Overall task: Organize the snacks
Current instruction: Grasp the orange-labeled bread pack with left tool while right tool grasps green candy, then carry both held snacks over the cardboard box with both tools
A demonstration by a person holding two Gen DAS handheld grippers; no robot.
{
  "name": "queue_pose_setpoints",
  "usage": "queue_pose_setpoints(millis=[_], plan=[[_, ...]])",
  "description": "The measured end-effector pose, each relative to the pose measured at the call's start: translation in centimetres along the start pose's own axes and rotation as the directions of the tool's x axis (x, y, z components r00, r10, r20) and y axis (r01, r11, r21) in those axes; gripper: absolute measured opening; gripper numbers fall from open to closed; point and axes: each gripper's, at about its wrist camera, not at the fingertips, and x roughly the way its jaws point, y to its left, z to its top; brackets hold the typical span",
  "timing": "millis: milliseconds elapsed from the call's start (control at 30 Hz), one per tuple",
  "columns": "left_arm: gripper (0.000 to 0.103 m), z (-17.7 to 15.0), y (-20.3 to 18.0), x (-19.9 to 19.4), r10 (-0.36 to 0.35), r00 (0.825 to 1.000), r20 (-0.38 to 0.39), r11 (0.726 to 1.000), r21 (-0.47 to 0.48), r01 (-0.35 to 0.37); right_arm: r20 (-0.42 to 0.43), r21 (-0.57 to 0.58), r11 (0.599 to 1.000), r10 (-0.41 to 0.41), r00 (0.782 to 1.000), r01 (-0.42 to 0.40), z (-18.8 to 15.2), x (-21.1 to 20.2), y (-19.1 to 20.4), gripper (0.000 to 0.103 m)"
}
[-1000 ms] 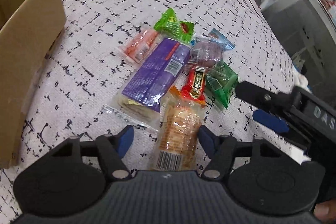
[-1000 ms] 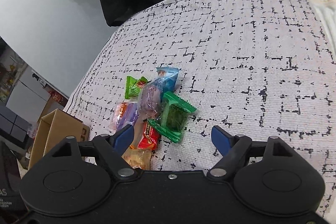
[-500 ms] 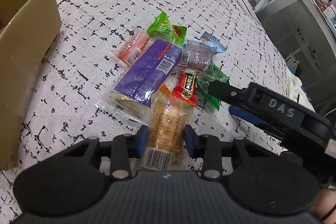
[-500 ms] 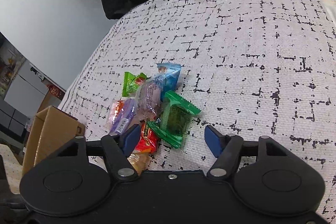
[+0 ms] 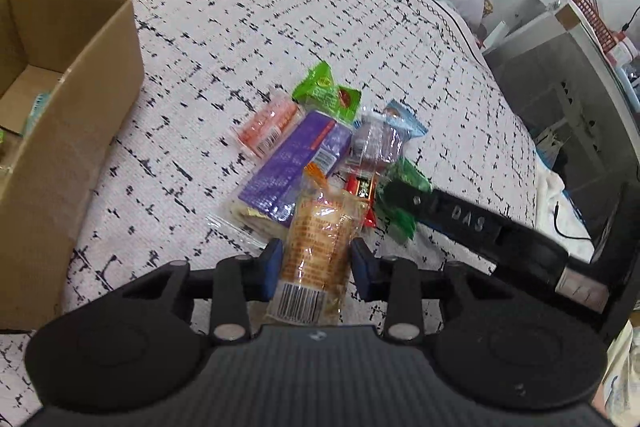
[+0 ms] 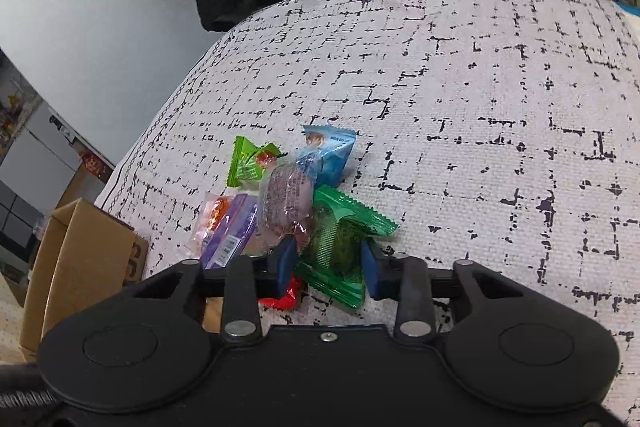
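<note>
On the white bedcover with black marks (image 5: 224, 75), the left gripper (image 5: 316, 263) clamps the orange clear-wrapped pastry packet (image 5: 320, 239). The right gripper (image 6: 328, 263) has just been closing, and its blue pads press the dark green foil snack packet (image 6: 340, 239). Well to the left stands the brown cardboard box (image 5: 76, 131).

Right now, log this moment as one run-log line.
left gripper: shut on orange snack pack | right gripper: closing on green snack packet | cardboard box: waiting
</note>
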Motion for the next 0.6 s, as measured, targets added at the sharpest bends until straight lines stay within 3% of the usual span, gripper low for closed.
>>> queue_pose_setpoints(millis=[600], plan=[[0.036, 1.1, 2.2, -5.4, -0.029, 0.996, 0.081, 0.996, -0.078, 0.035, 0.053, 0.004, 1.0, -0.028, 0.998, 0.028, -1.3, -5.8, 1.3, 0.028]])
